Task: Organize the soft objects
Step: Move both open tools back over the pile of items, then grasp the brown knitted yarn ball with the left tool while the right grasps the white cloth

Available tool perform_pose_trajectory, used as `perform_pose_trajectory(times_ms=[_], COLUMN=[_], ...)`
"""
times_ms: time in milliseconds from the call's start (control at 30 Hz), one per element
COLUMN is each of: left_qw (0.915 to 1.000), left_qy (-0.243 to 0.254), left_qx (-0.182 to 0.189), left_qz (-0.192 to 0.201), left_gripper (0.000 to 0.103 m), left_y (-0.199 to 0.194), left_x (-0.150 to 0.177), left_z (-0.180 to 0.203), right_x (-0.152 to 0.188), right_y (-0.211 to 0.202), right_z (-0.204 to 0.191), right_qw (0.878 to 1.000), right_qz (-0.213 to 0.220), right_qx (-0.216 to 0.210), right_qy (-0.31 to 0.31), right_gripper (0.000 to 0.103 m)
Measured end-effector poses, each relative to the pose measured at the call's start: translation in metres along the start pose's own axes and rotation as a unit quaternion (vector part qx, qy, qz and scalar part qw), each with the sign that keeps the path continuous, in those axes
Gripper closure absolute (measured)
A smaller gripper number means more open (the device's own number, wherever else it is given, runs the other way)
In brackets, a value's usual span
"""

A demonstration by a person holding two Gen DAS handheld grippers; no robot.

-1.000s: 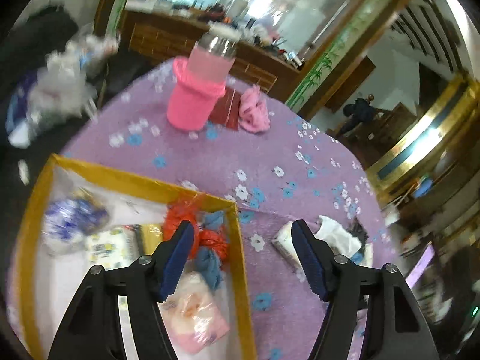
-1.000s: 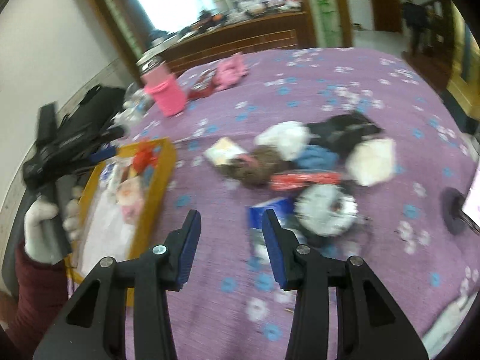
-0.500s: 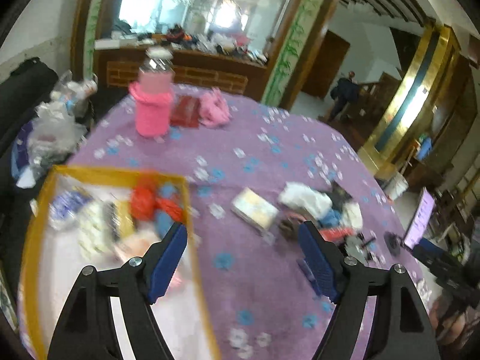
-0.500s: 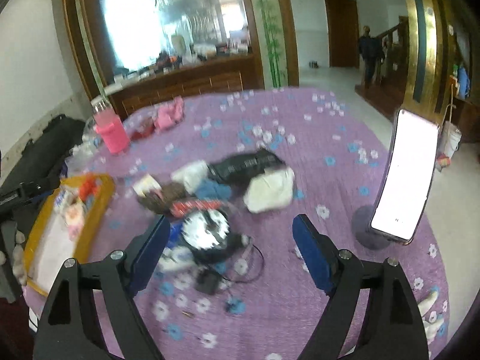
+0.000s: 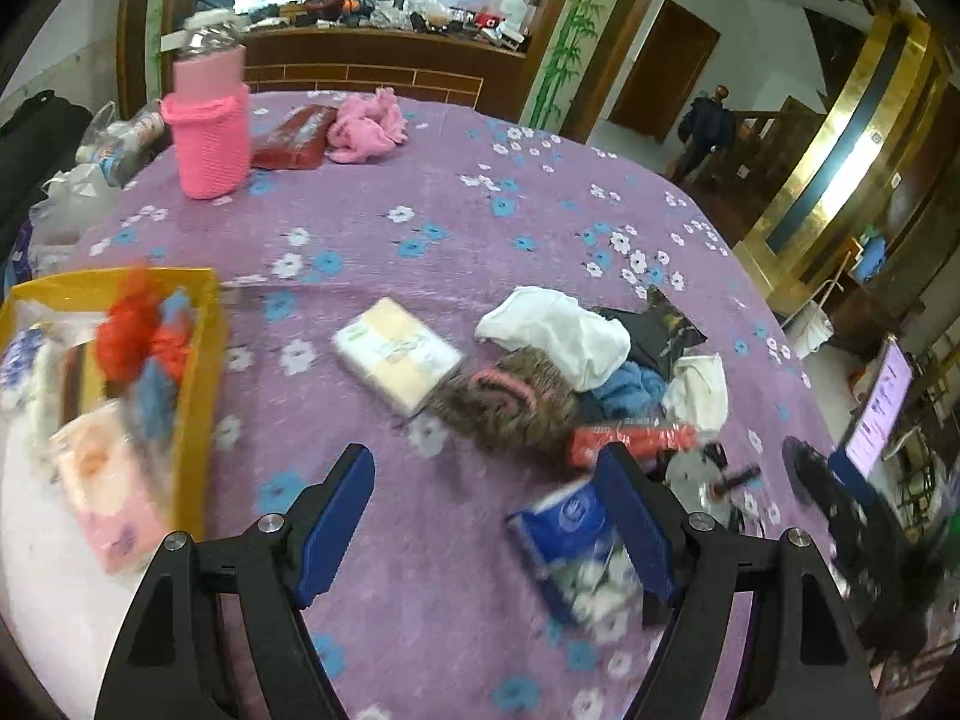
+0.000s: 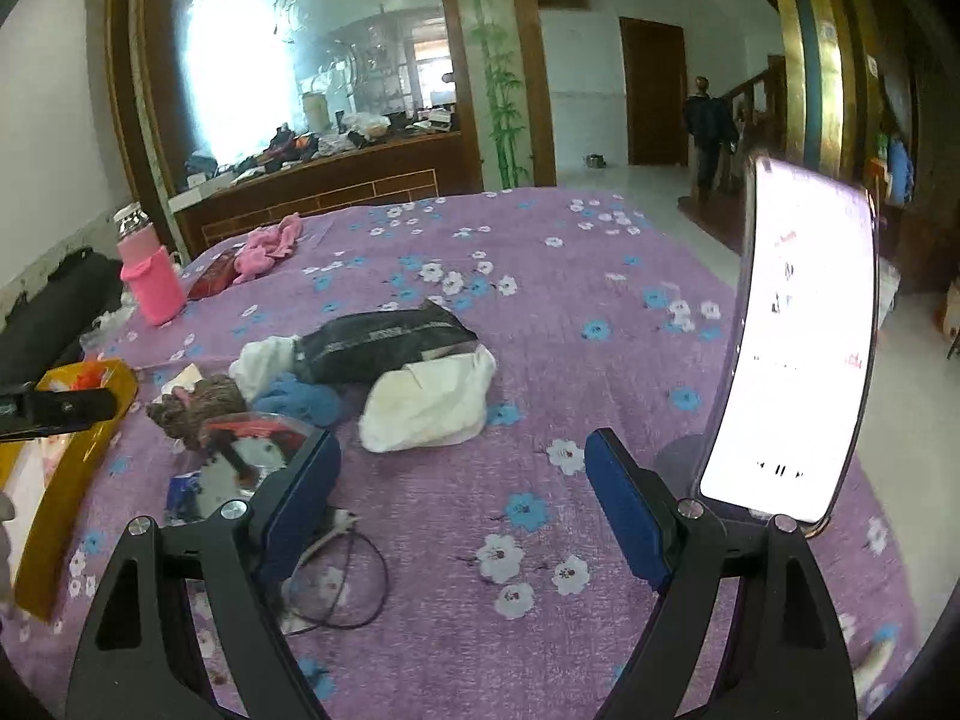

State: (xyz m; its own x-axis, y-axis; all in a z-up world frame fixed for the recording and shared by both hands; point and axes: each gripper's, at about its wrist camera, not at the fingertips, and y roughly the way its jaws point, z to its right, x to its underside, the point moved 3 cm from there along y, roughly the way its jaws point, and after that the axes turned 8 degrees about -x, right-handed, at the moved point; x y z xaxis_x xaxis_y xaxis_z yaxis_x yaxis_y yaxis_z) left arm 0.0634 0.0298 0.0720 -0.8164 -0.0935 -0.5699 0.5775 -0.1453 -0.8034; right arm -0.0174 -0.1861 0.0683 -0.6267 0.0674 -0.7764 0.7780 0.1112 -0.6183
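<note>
Well, both claws are wide apart and hold nothing: the left gripper (image 5: pixel 486 516) and the right gripper (image 6: pixel 462 498). The soft pile (image 5: pixel 570 360) lies on the purple cloth (image 5: pixel 420 228), beside the yellow box (image 5: pixel 198 396) (writing too blurry to read).

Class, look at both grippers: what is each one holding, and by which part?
Nothing. The left gripper and right gripper both stand open and empty above the purple cloth.

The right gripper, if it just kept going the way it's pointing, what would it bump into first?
Probably bare purple tablecloth. The open right gripper holds nothing; the white cloth bundle lies just left of its line, though depth is hard to judge.
</note>
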Motion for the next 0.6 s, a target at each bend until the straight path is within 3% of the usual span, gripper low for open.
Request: perform_pose_trajectory(times_ms=[133, 433, 600], left_qw=[0.9998, 0.9992, 0.999], left_qy=[-0.002, 0.006, 0.032], left_qx=[-0.009, -0.031, -0.024], left_qz=[-0.015, -0.025, -0.019], left_gripper=[0.028, 0.028, 0.047], left_y=[0.037, 0.09, 0.093], left_x=[-0.011, -0.027, -0.026], left_z=[0.016, 0.034, 0.04], right_x=[0.004, 0.006, 0.007], right_y=[0.007, 0.002, 0.006], right_z=[0.014, 0.009, 0.009], right_qw=[0.999, 1.0, 1.0], right_qz=[-0.007, 0.002, -0.002], right_qx=[-0.017, -0.015, -0.005], right_qy=[0.028, 0.01, 0.007], right_gripper=[0.019, 0.019, 0.019])
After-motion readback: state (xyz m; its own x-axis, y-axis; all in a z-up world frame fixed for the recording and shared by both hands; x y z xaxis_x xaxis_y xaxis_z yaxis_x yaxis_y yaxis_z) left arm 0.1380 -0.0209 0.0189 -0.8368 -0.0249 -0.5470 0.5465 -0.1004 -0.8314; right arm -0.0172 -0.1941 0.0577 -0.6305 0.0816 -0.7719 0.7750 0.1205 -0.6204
